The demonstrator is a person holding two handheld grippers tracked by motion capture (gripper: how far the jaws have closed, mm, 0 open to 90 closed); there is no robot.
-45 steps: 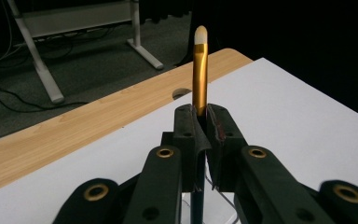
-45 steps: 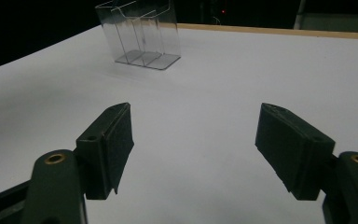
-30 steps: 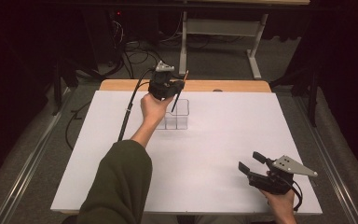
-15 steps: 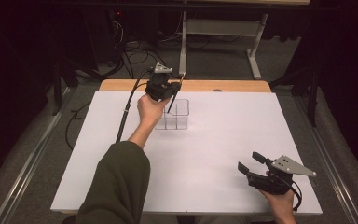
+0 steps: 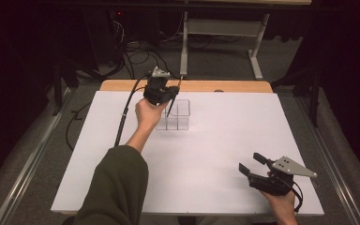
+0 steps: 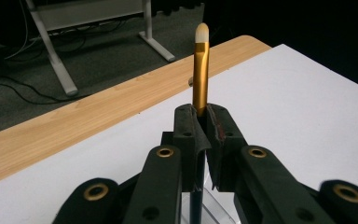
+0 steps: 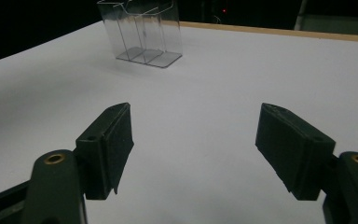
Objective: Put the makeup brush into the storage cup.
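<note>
left gripper (image 6: pixel 200 140), jaws pinching a slim gold-and-black brush with pale tip (image 6: pixel 200 70), hangs above the clear plastic compartment organiser (image 5: pixel 174 115). right gripper (image 7: pixel 193 149) rests spread near the white table (image 5: pixel 225 140) edge. risk: tilted brush could catch a divider and tip the light organiser.

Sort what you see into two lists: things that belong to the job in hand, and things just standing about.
In the job:
- left gripper, shut on the brush
- clear organiser, under the brush

Standing about:
- right gripper, open, holding nothing
- metal frame on the floor beyond the table
- floor cables
</note>
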